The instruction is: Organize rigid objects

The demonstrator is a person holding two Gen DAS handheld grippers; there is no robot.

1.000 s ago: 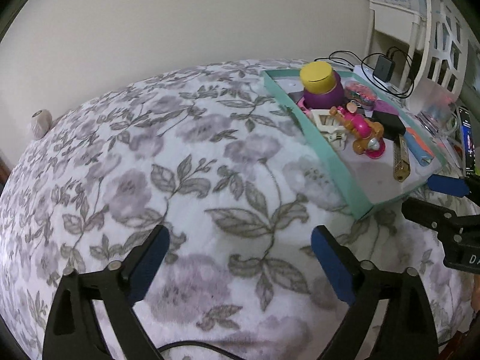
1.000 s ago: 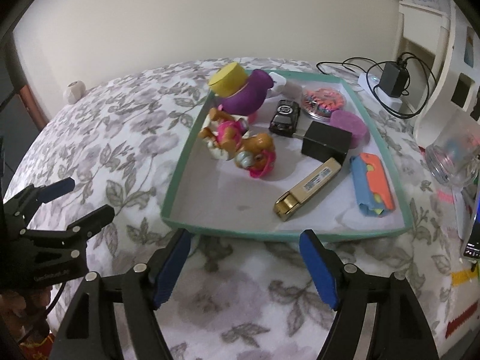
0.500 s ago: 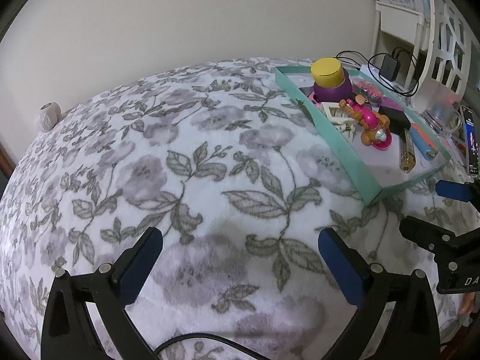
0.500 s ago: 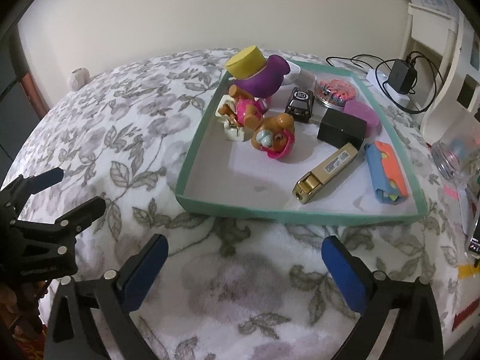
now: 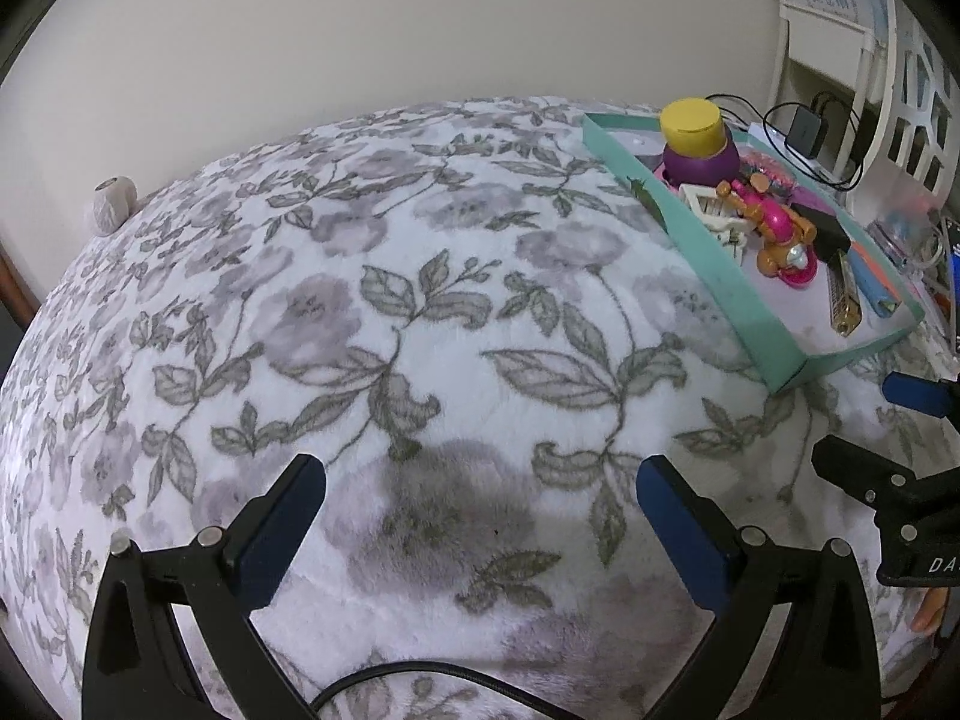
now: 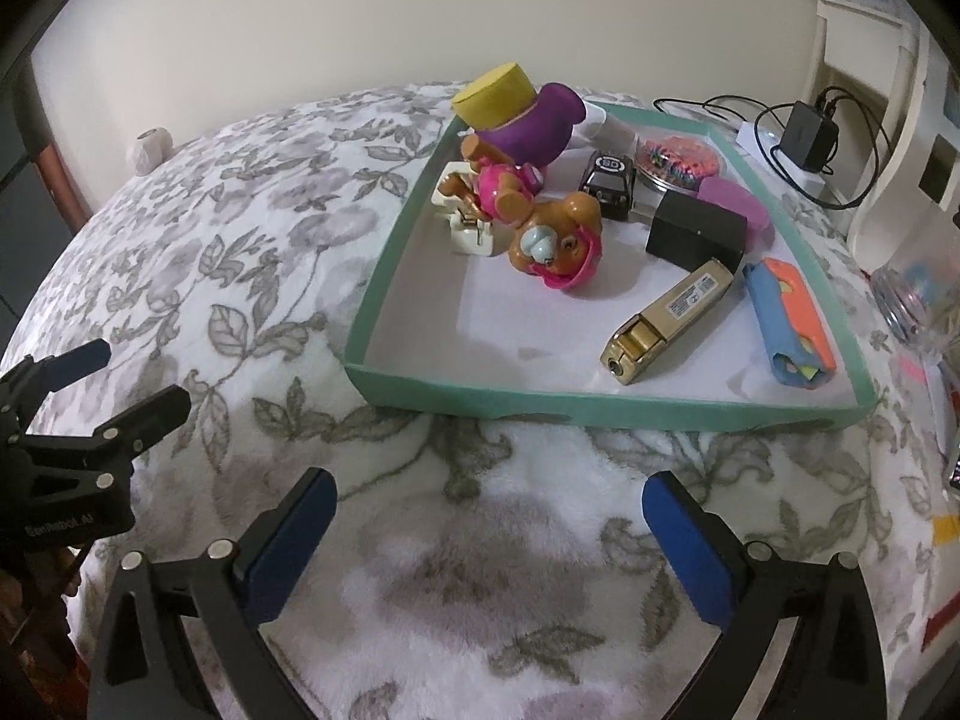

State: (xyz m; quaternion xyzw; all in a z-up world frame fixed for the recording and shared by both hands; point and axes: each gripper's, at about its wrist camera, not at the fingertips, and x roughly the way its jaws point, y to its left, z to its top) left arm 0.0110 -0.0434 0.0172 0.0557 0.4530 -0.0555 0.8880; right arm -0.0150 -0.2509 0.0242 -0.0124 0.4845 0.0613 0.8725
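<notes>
- Toys, a gold lighter (image 6: pixel 667 320) and a black box (image 6: pixel 696 237) inside green tray (image 6: pixel 600 409) on flowery bed (image 5: pixel 372 324), far right.
- Left gripper (image 5: pixel 480 501) jaws wide apart, holding nothing.
- Right gripper (image 6: pixel 489 513) jaws wide apart, near tray's front edge.

Tray (image 6: pixel 606 408) on blanket (image 6: pixel 252 228), toys (image 6: pixel 540 228) inside at its left.

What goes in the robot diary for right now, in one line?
left gripper: open, empty | right gripper: open, empty | toys: in teal tray | both over blanket
</notes>
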